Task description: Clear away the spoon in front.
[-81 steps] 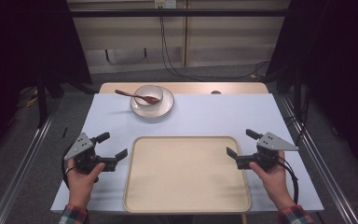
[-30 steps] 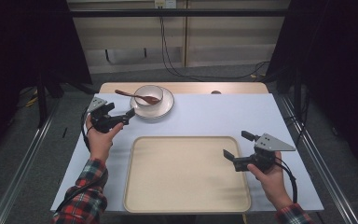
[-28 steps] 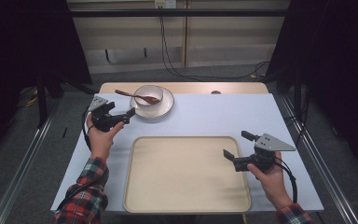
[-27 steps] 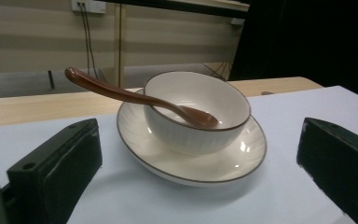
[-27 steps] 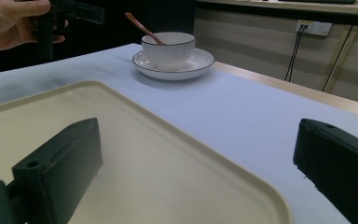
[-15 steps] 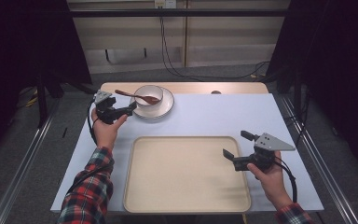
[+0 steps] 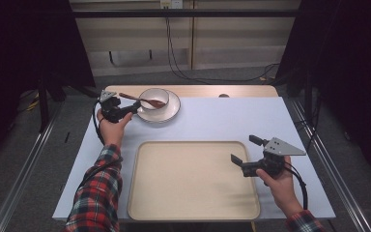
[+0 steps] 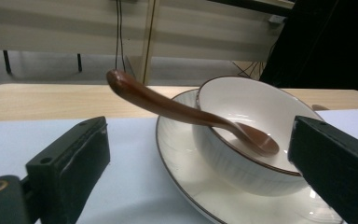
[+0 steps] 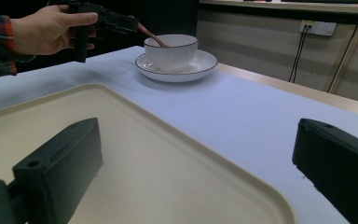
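Note:
A white bowl point(image 7: 154, 98) stands on a white, dark-rimmed plate point(image 7: 172, 112) at the far left of the table. A brown spoon point(image 7: 136, 98) rests in the bowl, its handle sticking out to the left. My left gripper point(image 7: 132, 109) is open just left of the plate, below the handle's end. In the left gripper view the spoon point(image 8: 168, 105) rises between and beyond the two jaws, untouched, above the plate point(image 8: 177, 158). My right gripper point(image 7: 242, 149) hovers open at the right edge of a beige tray point(image 7: 193, 179), holding nothing.
The tray point(image 9: 144, 154) lies bare at the front middle on a pale blue table cover point(image 7: 232, 121). A wooden strip point(image 7: 232, 91) runs along the far table edge. Metal rails point(image 7: 26, 159) flank both sides. Dark curtains hang left and right.
My left gripper has travelled from the front left corner forward to the plate's left side, close under the spoon handle. The right gripper has barely shifted.

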Tool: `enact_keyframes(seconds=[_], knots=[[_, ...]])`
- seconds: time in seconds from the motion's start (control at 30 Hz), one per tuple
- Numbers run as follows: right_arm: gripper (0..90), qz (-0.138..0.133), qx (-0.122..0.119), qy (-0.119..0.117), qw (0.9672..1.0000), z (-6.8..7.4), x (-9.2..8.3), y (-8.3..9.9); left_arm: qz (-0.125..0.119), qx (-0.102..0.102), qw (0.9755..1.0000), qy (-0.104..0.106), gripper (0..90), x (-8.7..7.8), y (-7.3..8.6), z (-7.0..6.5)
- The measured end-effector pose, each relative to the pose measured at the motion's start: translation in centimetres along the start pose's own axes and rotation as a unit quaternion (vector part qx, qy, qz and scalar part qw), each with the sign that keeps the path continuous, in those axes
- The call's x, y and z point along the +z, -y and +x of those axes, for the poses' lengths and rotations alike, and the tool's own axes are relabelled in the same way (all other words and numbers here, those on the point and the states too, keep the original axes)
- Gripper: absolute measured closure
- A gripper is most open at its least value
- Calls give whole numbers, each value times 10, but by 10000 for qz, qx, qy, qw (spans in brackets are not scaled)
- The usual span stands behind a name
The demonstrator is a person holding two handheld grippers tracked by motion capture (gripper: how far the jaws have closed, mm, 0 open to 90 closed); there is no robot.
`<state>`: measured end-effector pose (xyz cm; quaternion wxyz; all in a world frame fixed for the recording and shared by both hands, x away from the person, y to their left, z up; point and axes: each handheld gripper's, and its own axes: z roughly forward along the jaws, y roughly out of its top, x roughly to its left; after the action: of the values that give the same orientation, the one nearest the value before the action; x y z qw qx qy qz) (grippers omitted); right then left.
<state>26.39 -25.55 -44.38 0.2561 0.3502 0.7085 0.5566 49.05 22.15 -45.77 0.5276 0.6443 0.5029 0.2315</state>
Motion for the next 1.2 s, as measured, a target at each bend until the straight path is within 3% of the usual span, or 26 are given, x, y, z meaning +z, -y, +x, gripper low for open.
enact_keyframes(seconds=[0.27, 0.37, 0.47, 0.5, 0.63, 0.77, 0.87, 1.0, 1.07, 1.13, 1.17, 1.2], knots=[[11, -4, 31, 45, 10000, -2, -1, 0, -84, -210, 9997, -31, 169, 11, 0, 4], [11, -32, 58, 0, 10000, -1, -1, 0, -61, -176, 9996, -188, 237, 15, 2, 6], [11, -34, 67, -8, 10000, -1, -1, 0, -45, -208, 9997, -125, 289, 17, 3, 7], [11, -43, 75, -3, 10000, -1, -1, 0, -137, -303, 9994, -128, 302, 18, 4, 9], [11, -32, 71, 5, 10000, -2, -1, 0, -121, -294, 9994, -160, 339, 20, 4, 9], [11, -23, 72, 8, 10000, -1, -1, 0, -177, -418, 9989, -154, 375, 23, 4, 10], [11, -17, 66, 7, 10000, -1, -1, 0, -248, -622, 9977, -142, 392, 25, 5, 10], [11, -7, 57, -17, 10000, -2, -1, 0, -310, -692, 9971, -95, 436, 28, 4, 9], [10, 14, 57, -36, 10000, -1, -1, 0, -282, -650, 9975, -15, 483, 29, 3, 9], [11, 38, 59, -94, 9999, -1, -1, 0, -292, -730, 9969, 79, 495, 30, 3, 9], [11, 16, 38, -41, 10000, -1, -1, 0, -409, -830, 9957, 30, 525, 31, 4, 8], [11, 31, 39, -110, 9999, -1, -1, 0, -378, -863, 9955, 41, 565, 30, 4, 9]])
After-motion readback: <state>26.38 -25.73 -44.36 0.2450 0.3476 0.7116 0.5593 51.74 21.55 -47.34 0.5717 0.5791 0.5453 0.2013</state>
